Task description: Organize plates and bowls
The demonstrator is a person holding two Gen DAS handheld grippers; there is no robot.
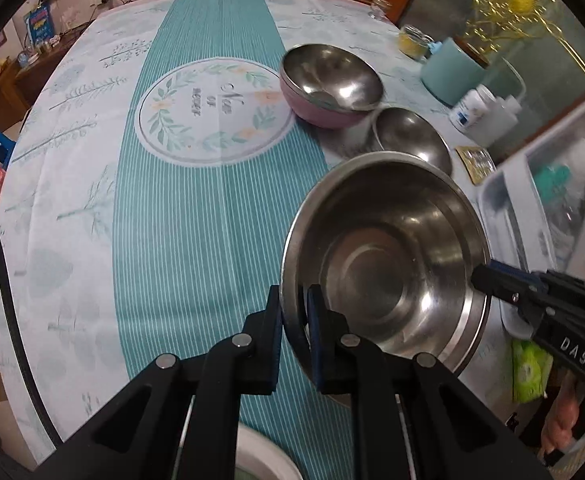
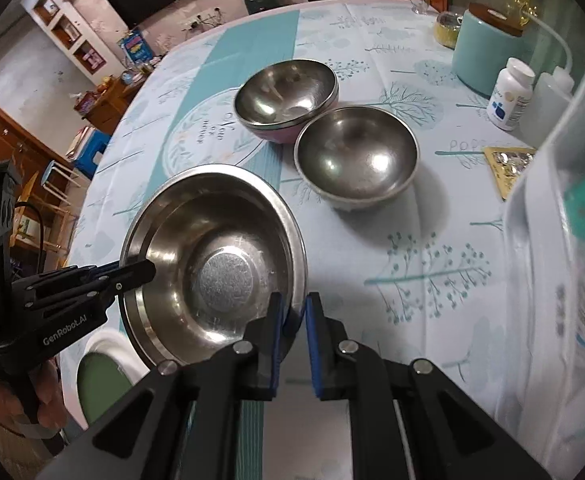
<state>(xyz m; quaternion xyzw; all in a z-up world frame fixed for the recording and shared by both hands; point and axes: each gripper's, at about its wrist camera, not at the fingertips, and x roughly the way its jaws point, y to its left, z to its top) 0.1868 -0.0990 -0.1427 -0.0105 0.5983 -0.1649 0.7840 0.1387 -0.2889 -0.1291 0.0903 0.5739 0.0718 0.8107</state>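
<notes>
A wide steel bowl (image 1: 384, 264) is held tilted above the table, and also shows in the right wrist view (image 2: 212, 264). My left gripper (image 1: 294, 308) is shut on its left rim. My right gripper (image 2: 292, 312) is shut on its right rim; it shows in the left wrist view (image 1: 480, 276). A plain steel bowl (image 2: 356, 156) stands on the table beyond it. A pink-sided steel bowl (image 2: 286, 96) stands behind that, touching it. Both show in the left wrist view: the plain one (image 1: 412, 140), the pink one (image 1: 328, 80).
A white drying rack (image 1: 544, 184) stands at the right. A teal canister (image 2: 484, 52), a white pill bottle (image 2: 510, 94), a foil blister pack (image 2: 508, 166) and a glass jar (image 2: 446, 28) sit at the back right. A white-rimmed green dish (image 2: 100, 372) lies near the table's front edge.
</notes>
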